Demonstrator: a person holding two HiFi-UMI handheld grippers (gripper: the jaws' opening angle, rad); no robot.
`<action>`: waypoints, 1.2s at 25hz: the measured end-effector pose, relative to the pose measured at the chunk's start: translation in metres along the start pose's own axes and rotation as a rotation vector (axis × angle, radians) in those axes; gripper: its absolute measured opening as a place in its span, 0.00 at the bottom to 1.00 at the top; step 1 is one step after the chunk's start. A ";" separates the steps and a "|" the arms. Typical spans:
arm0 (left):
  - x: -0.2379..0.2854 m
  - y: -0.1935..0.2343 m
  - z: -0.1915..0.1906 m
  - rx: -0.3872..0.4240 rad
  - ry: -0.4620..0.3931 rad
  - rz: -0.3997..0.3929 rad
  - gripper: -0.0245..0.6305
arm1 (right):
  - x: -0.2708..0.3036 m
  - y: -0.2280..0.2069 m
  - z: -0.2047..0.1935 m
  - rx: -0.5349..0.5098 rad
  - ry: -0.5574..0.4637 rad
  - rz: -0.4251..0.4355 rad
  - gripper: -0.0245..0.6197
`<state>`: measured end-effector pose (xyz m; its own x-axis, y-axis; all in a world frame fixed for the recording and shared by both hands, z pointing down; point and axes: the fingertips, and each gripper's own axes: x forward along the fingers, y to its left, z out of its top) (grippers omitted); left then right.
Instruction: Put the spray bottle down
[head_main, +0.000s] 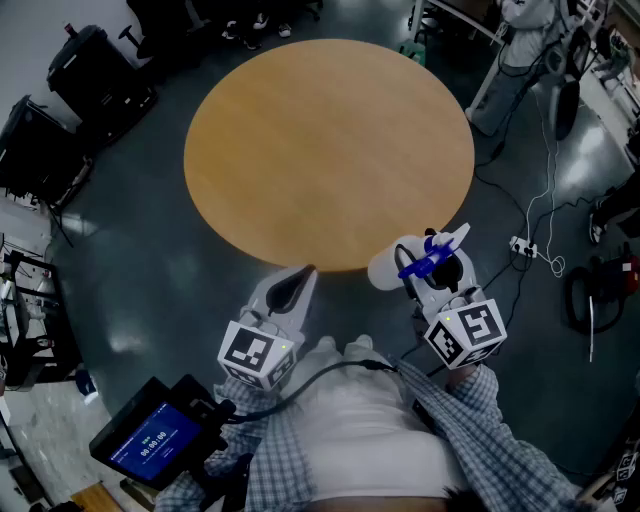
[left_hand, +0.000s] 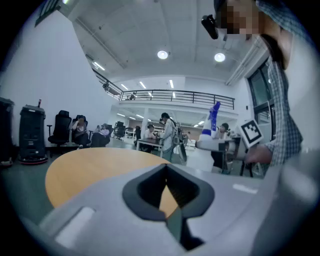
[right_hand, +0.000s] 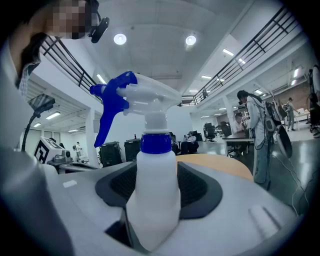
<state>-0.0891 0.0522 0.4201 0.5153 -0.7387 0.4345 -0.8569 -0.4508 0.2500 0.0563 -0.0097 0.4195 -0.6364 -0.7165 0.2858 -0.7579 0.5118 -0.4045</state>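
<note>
A white spray bottle (head_main: 424, 262) with a blue trigger and blue collar stands upright between the jaws of my right gripper (head_main: 428, 270), which is shut on its body (right_hand: 155, 185). It hangs in the air just off the near right edge of the round wooden table (head_main: 330, 150). My left gripper (head_main: 292, 288) is at the table's near edge, to the left of the bottle, with its jaws together and nothing in them (left_hand: 167, 192). The left gripper view shows the bottle (left_hand: 212, 127) off to the right, beside the right gripper's marker cube (left_hand: 251, 131).
Black cases (head_main: 95, 70) stand on the floor at the far left. A lit screen (head_main: 155, 440) sits at the lower left. Cables and a power strip (head_main: 525, 245) lie on the floor at right. A person (head_main: 510, 80) stands at the far right; others sit at distant desks.
</note>
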 end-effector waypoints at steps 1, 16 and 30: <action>0.001 0.000 0.002 -0.002 0.002 0.002 0.04 | 0.000 -0.001 0.001 -0.002 0.001 -0.002 0.42; 0.004 0.001 0.006 -0.001 -0.002 0.003 0.04 | 0.003 -0.008 0.002 -0.001 0.005 -0.008 0.41; 0.005 0.012 0.013 0.015 -0.019 0.025 0.04 | 0.016 0.001 0.007 -0.023 -0.009 0.030 0.41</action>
<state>-0.0963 0.0362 0.4139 0.4939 -0.7592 0.4239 -0.8694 -0.4394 0.2260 0.0465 -0.0237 0.4177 -0.6573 -0.7052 0.2658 -0.7419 0.5435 -0.3926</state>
